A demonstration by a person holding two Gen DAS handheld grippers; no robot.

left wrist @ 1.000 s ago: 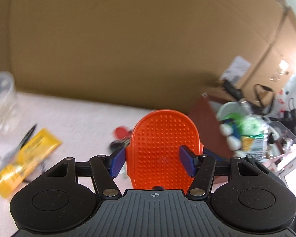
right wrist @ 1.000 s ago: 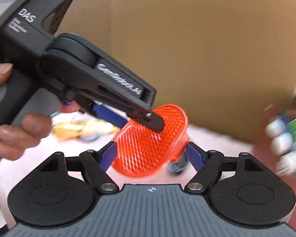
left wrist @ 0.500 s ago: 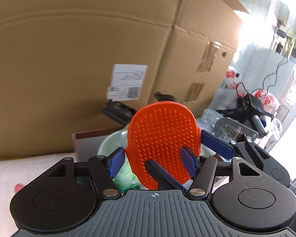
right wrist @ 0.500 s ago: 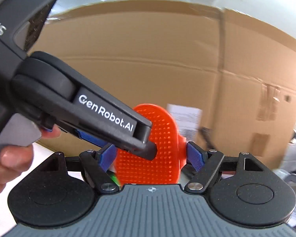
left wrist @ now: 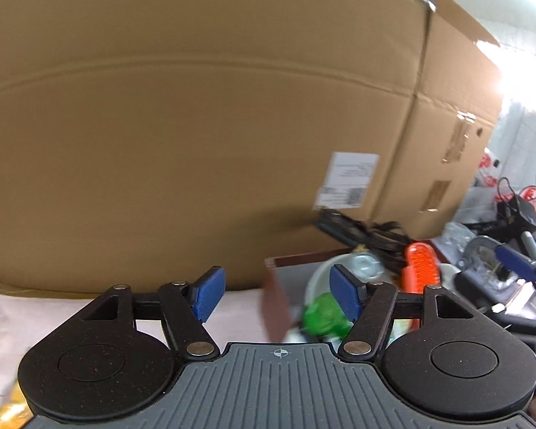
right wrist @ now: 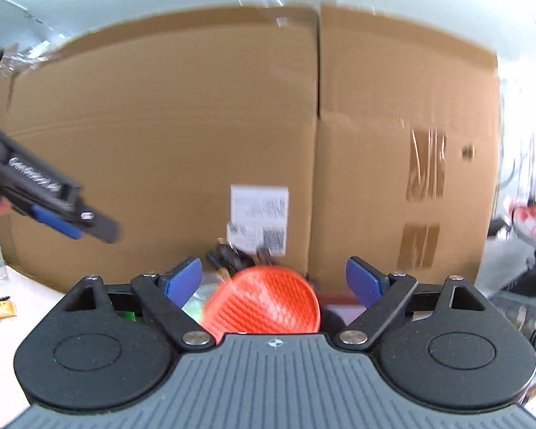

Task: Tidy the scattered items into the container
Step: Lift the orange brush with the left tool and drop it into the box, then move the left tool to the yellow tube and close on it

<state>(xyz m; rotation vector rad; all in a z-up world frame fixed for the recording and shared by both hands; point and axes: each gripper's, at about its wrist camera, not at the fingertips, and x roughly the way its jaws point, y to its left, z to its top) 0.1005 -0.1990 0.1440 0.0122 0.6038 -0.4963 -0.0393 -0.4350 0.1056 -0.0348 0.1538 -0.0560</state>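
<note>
Brush (right wrist: 264, 300), orange and nubbed, lies in the container (left wrist: 293, 264) below the cardboard box (left wrist: 196, 125). Both the left hand-held gripper (left wrist: 278, 291) and right hand-held gripper (right wrist: 273, 282) gape empty, apparently so it drops among the clutter inside.

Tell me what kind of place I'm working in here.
Probably a cluttered home or storeroom corner, not a clean lab. A big cardboard box with a shipping label stands behind the table, black cables lie by the container, and more gear is piled to the right.
</note>
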